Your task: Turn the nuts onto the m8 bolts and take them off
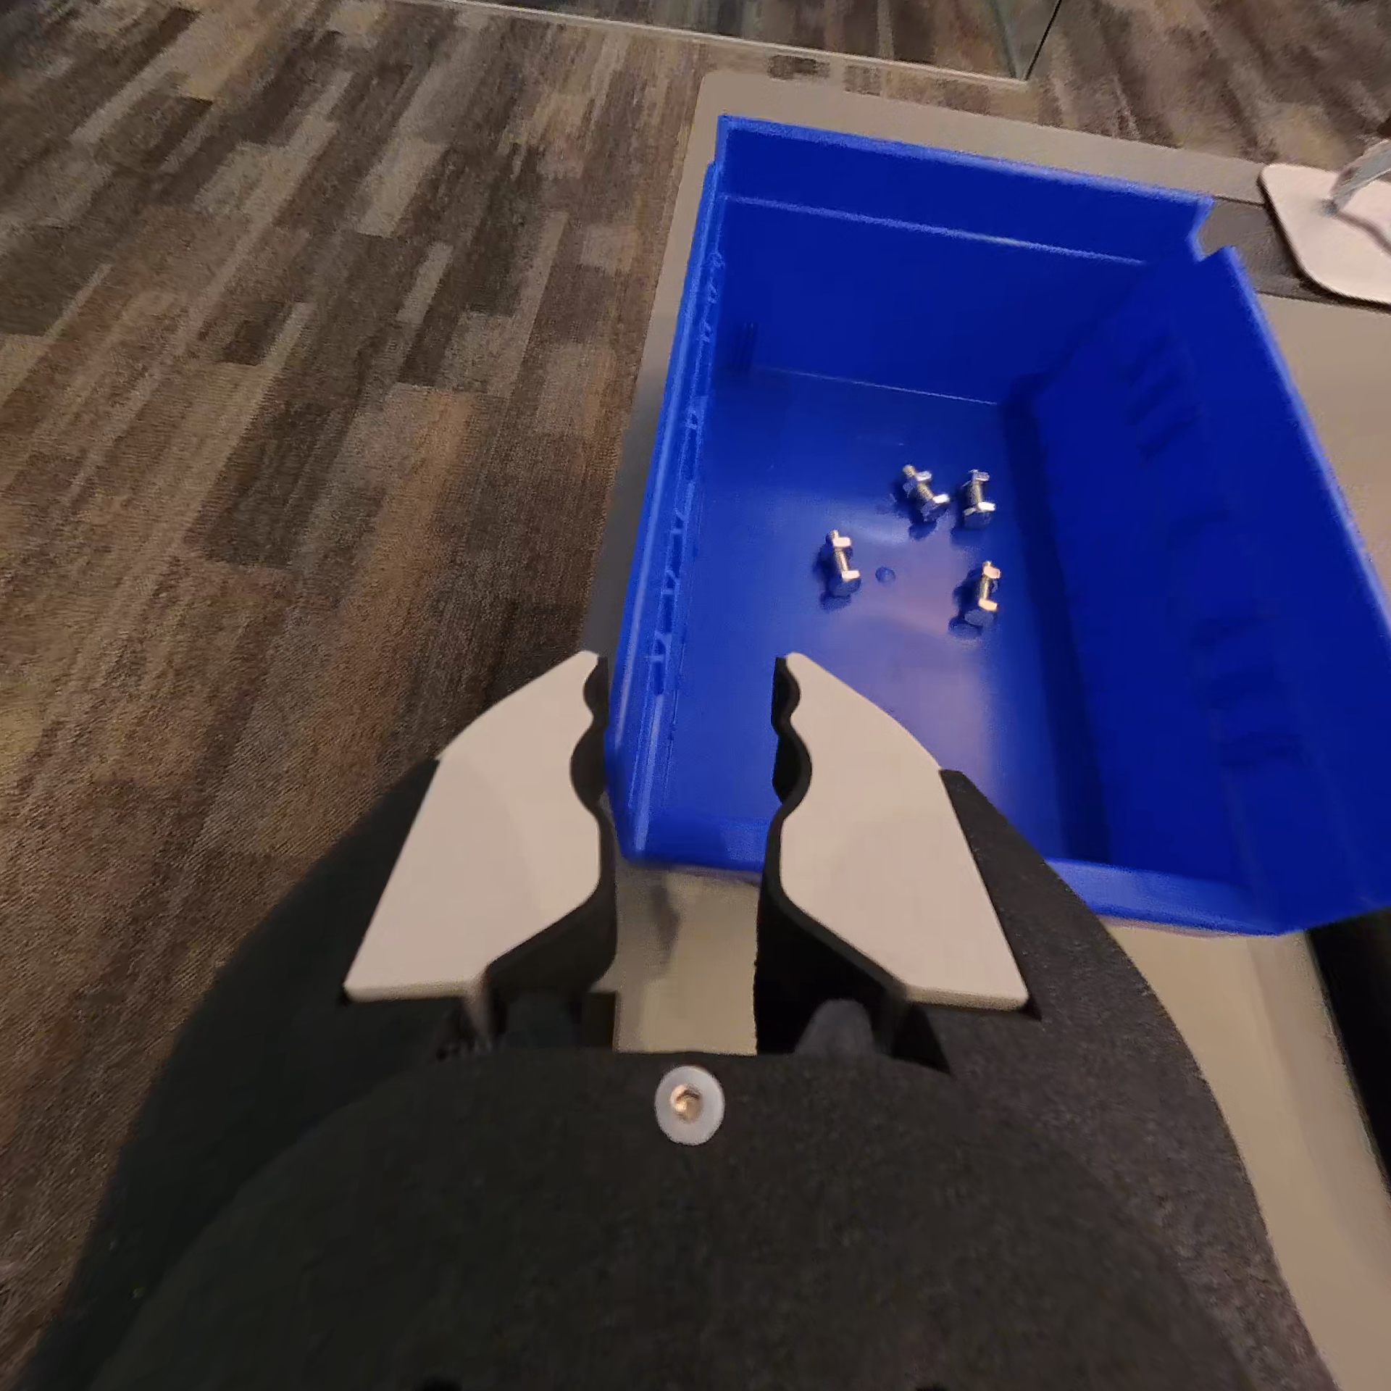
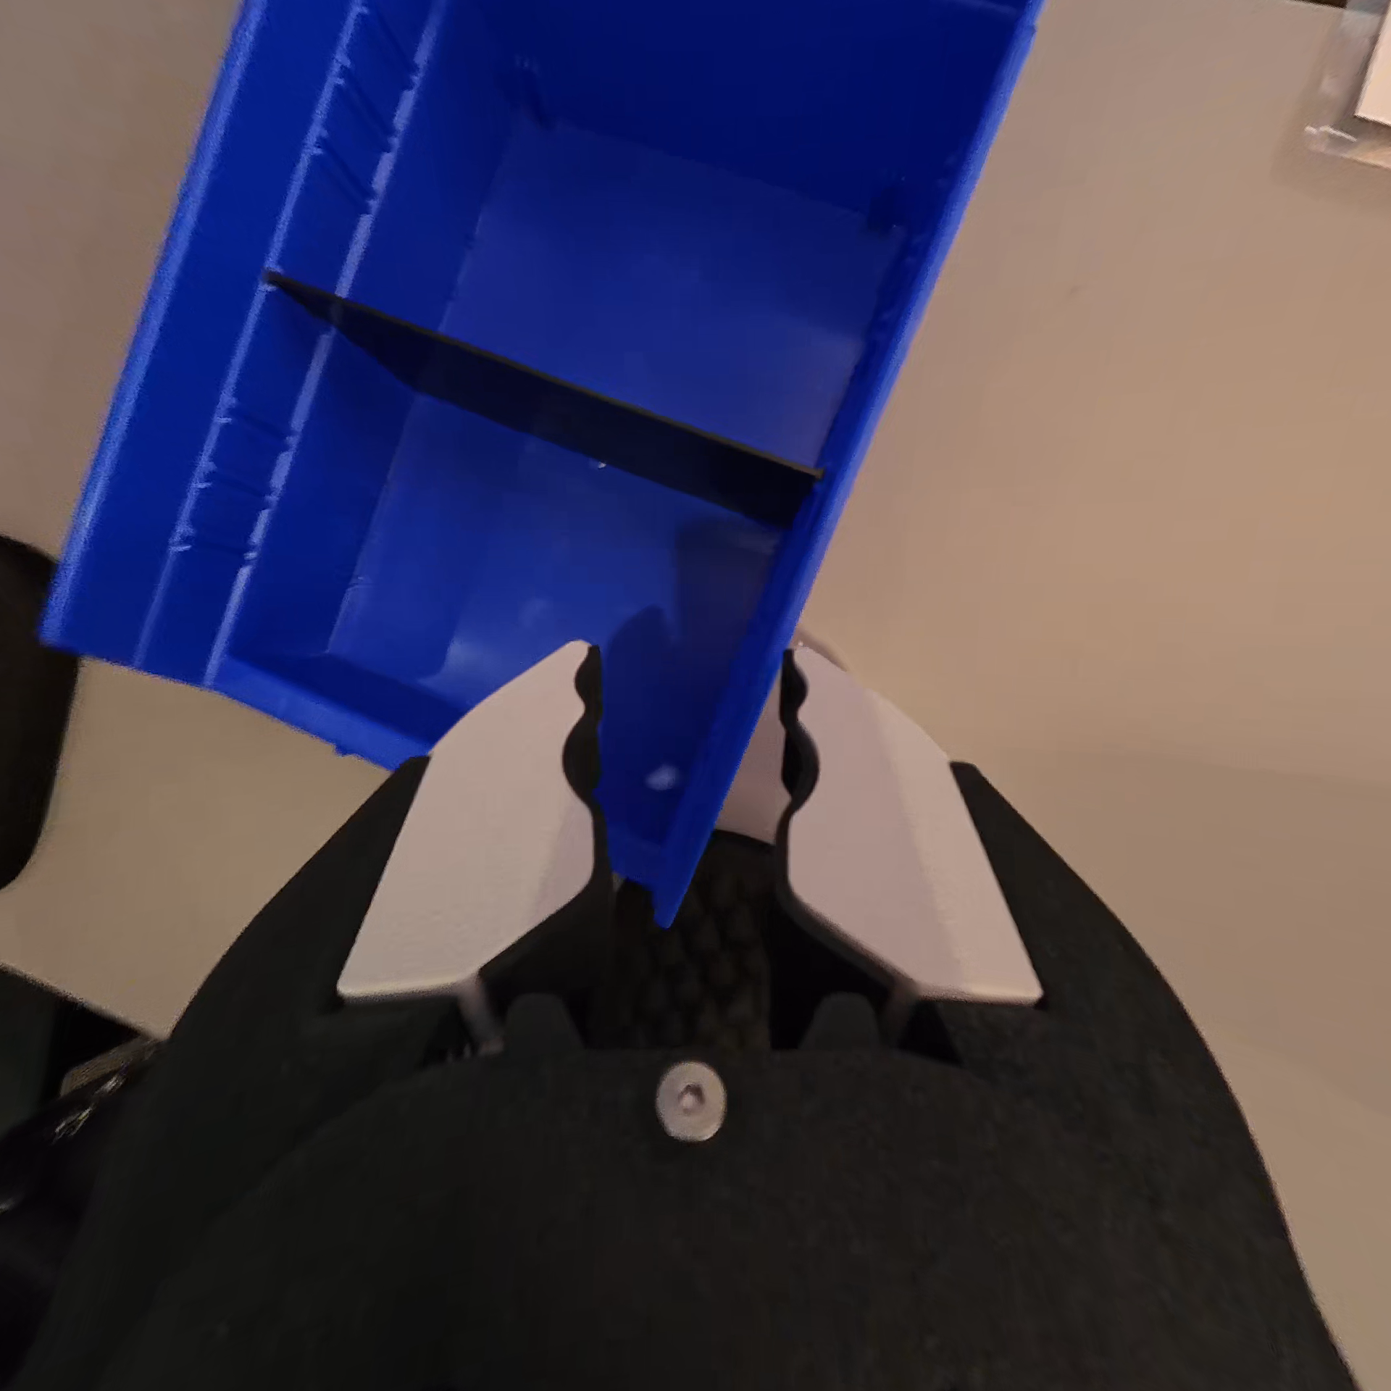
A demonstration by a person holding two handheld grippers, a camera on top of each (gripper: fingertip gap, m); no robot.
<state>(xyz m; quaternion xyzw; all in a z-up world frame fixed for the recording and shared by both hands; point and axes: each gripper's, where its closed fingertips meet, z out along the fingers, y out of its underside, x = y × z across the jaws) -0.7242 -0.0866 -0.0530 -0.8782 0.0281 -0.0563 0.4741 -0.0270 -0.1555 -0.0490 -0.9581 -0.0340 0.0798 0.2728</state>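
A blue bin [image 1: 1204, 602] stands on a grey table [image 1: 677, 941]. Several silver bolts with nuts on them lie on its floor, among them one at the left [image 1: 839, 564], one at the back [image 1: 922, 493] and one at the right [image 1: 982, 595]. My left gripper [image 1: 689, 662] is open and empty, its fingers either side of the bin's near left corner. In the right wrist view a second blue bin [image 2: 226, 451] has a black divider [image 2: 564, 406]. My right gripper [image 2: 689, 651] is open and empty, astride that bin's right wall. A small pale spot [image 2: 662, 775] on the floor is too blurred to identify.
The table's left edge drops to brown patterned carpet [image 1: 263, 451]. A white flat base [image 1: 1332, 226] lies at the far right and a black object [image 1: 1355, 1016] at the near right. In the right wrist view a clear plastic item [image 2: 1347, 113] sits top right. The left gripper's tips are roughly 70 cm from the right gripper's.
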